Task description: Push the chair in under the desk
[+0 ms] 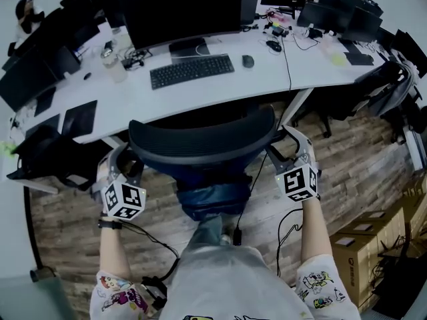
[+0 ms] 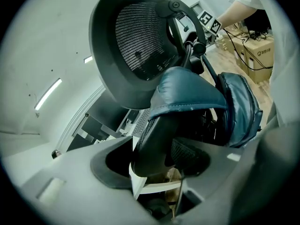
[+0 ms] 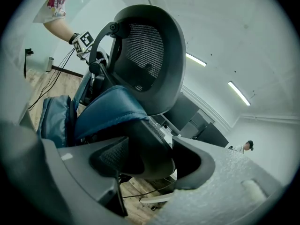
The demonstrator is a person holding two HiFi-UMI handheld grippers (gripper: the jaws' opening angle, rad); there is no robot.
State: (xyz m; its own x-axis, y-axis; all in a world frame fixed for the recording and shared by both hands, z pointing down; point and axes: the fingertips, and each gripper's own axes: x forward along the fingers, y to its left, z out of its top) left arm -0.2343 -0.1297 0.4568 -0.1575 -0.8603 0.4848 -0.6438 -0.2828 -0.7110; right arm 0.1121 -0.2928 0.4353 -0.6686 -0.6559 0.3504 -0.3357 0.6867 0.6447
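A black mesh office chair stands with its backrest at the edge of the white desk, its seat partly beneath it. A blue padded cushion hangs behind the backrest. My left gripper is shut on the chair's left armrest, which fills the gap between the jaws in the left gripper view. On the other side, my right gripper is shut on the right armrest, the black pad wedged between both jaws in the right gripper view.
A keyboard, mouse and large monitor sit on the desk. Another chair stands at the right, a black bag at the left. Cardboard boxes and cables lie on the wood floor.
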